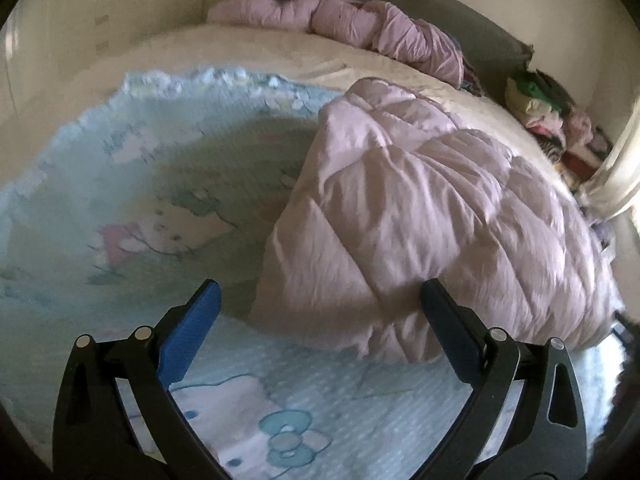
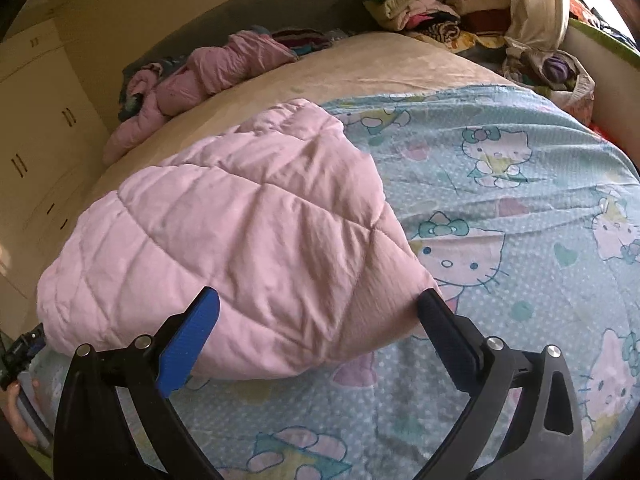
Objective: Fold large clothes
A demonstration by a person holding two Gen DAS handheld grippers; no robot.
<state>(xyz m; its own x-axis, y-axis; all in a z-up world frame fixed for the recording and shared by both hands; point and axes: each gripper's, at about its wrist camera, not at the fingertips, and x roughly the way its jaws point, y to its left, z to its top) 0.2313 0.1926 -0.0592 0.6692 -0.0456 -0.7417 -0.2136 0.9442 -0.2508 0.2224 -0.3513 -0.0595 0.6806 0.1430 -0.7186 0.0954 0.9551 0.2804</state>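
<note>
Two wrist views of a pink quilted comforter lying on a cartoon-cat printed sheet spread over a bed.

Left wrist view: the left gripper hovers with jaws wide apart, nothing between them; the pink comforter lies bunched on the light-blue printed sheet, its long axis running from the near edge away towards the upper right. A second pink garment lies crumpled along the grey headboard. No readable writing is visible. Right wrist view: the right gripper likewise has its jaws spread and empty, just above the comforter's near edge; here the bundle extends away to the upper right, beside the sheet's cat figures. Piled clothes sit beyond the bed.
</note>
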